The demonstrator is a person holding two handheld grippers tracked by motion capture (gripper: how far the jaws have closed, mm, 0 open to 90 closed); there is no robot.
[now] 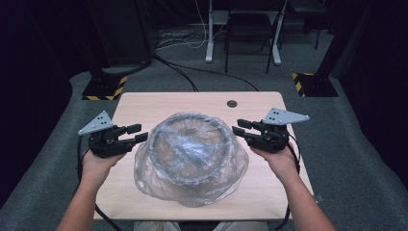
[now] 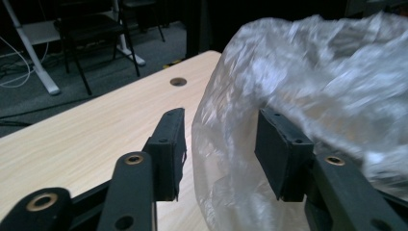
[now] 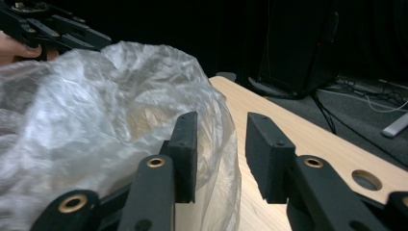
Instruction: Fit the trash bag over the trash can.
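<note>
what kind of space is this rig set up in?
Probably a lab or recording studio, not a home: black curtains ring a lone wooden table, hazard-striped stand bases sit on grey carpet, loose cables trail by a desk frame behind.

The light wooden table (image 1: pixel 144 108) has a round hole (image 1: pixel 232 103) near its far edge. Beyond it, on grey carpet, stand a white desk frame (image 1: pixel 210 33) and a dark chair (image 1: pixel 248 24). Two black-and-yellow striped base plates (image 1: pixel 103 86) flank the far corners, with cables (image 1: pixel 178 43) across the floor.
</note>
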